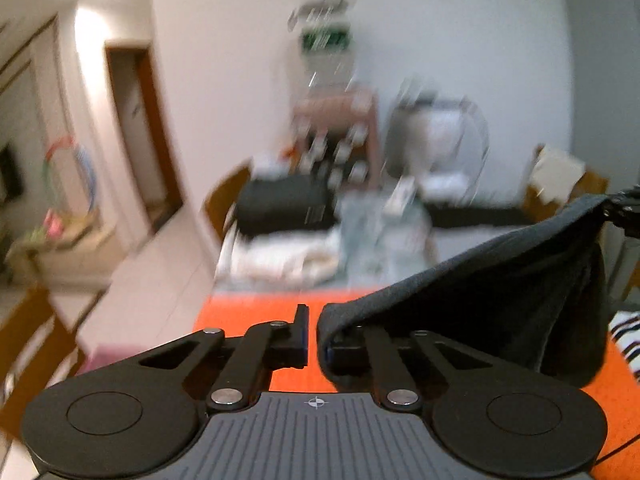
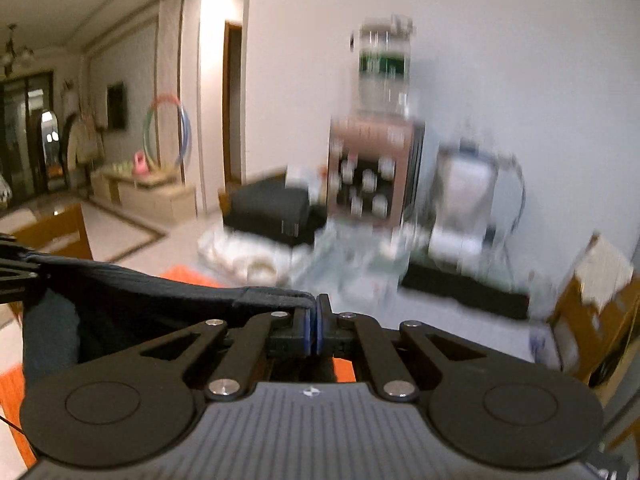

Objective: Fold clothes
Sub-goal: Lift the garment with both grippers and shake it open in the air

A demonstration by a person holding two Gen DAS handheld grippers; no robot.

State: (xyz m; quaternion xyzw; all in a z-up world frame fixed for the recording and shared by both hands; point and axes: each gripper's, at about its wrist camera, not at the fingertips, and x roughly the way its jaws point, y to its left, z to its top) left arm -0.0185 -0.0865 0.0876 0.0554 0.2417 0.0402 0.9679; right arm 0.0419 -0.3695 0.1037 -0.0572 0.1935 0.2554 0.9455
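I have the dark navy, soft knit garment (image 1: 480, 292) strung between my 2 tongs, lifted clear of the orange cloth-covered table (image 1: 256, 308) below.

My left tongs (image 1: 314, 336) show a narrow slit between the pads. The cloth wraps over the right-hand pad and I cannot see any of it in the slit, so I cannot tell whether this pair really pinches it. From here the garment runs off toward 2 o'clock, its top edge sloping up to my right tongs (image 1: 624, 204), which show small at 3 o'clock.

My right tongs (image 2: 314, 330) are closed on a folded hem, blue pads pressed together with the fabric caught at the tips. From this side the garment (image 2: 132, 296) stretches toward 9 o'clock, its edge nearly level, to where my left tongs (image 2: 16, 272) sit at the frame edge.

So the long axis lies straight between my hands, slack belly hanging beneath, with neither hand nearer than the other. Both tongs point forward and slightly downward toward the blurred room. I judge the next fold depends on keeping that span taut and level.
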